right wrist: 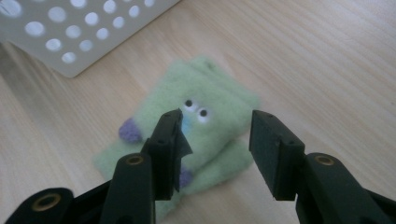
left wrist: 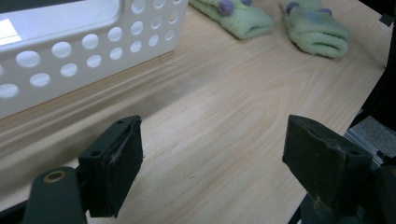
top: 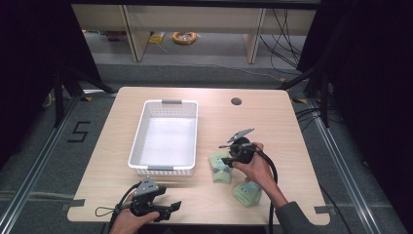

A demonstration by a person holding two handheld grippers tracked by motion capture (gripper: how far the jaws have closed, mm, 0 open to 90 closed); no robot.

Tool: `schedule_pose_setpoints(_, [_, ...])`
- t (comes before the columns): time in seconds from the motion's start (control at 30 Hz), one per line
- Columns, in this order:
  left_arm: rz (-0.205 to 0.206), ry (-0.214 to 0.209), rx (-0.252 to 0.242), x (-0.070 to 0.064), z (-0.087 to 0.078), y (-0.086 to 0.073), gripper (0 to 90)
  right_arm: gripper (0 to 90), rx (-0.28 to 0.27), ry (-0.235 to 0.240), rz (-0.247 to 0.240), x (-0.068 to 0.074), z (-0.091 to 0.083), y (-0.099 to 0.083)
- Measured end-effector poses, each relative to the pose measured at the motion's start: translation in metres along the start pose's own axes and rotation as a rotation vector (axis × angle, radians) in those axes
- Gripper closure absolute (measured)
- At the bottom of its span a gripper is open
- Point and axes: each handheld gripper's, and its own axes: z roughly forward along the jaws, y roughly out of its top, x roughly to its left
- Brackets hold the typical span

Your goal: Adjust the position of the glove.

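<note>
Right gripper hovers over the green sock lying just right of the white basket; in the right gripper view the right gripper has jaws spread apart, nothing between them, the sock directly under, flat on the wood, its two eyes and purple bumps showing; gap between jaws looks about as wide as the sock's narrow part; whether the tips touch the fabric cannot be told; basket corner sits near the sock's top-left edge, a strip of bare wood between them.

Second green sock lies nearer the front edge of the table, partly behind the right hand; the two socks sit apart, not touching; in the left gripper view both lie at the far side, one sock just past the basket end, the other closer to the table's right edge.

Left gripper is low at the front edge, held by the left hand, released, jaws wide, holding nothing; left gripper view shows the left gripper over bare wood, basket wall to one side, table edge close by the other jaw.

Open wood: broad strip between left gripper and socks, and the far right half of the table; basket interior holds nothing.
</note>
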Motion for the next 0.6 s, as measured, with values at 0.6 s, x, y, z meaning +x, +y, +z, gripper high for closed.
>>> schedule_pose_setpoints(0.6, [0.009, 0.004, 0.003, 0.001, -0.001, 0.0, 19.6, 36.3, 0.121, 0.018, 0.058, -0.001, 0.011, 0.008])
